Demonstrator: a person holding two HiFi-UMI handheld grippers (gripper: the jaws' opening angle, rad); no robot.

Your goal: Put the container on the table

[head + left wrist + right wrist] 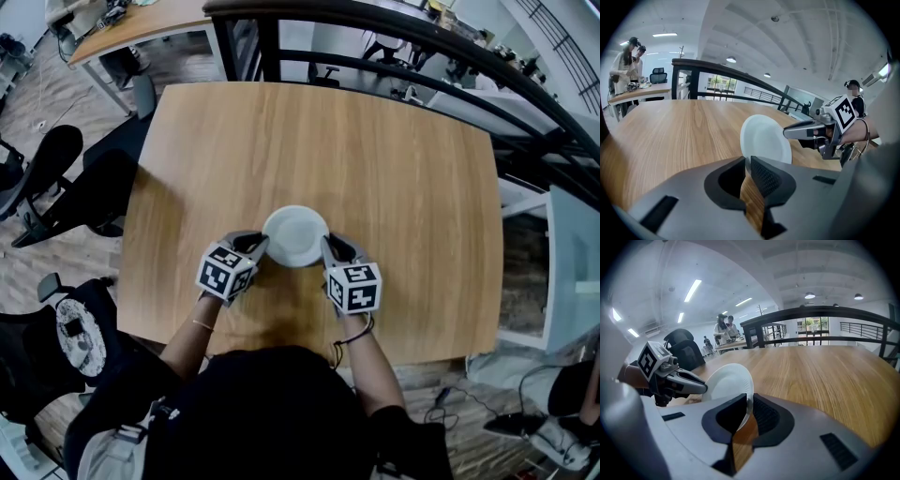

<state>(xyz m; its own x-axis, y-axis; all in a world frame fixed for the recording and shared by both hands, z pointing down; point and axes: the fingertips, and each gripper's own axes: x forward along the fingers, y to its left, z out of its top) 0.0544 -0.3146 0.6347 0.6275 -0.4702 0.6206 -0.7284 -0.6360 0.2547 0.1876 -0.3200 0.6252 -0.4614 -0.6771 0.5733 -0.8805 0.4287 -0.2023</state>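
White container [295,234] (round, level), opposite rims pinched by left gripper [260,246], right gripper [329,249]

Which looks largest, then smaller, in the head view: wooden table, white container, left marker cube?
1. wooden table, by far.
2. white container.
3. left marker cube, only slightly smaller. It is probably nearer the camera, so ranks 2 and 3 are unsure.

Black railing [328,11] is running at 12 o'clock; office chairs [98,192] are standing on plank floor [66,103] at 9 o'clock; ceiling lights [693,290] are glowing.
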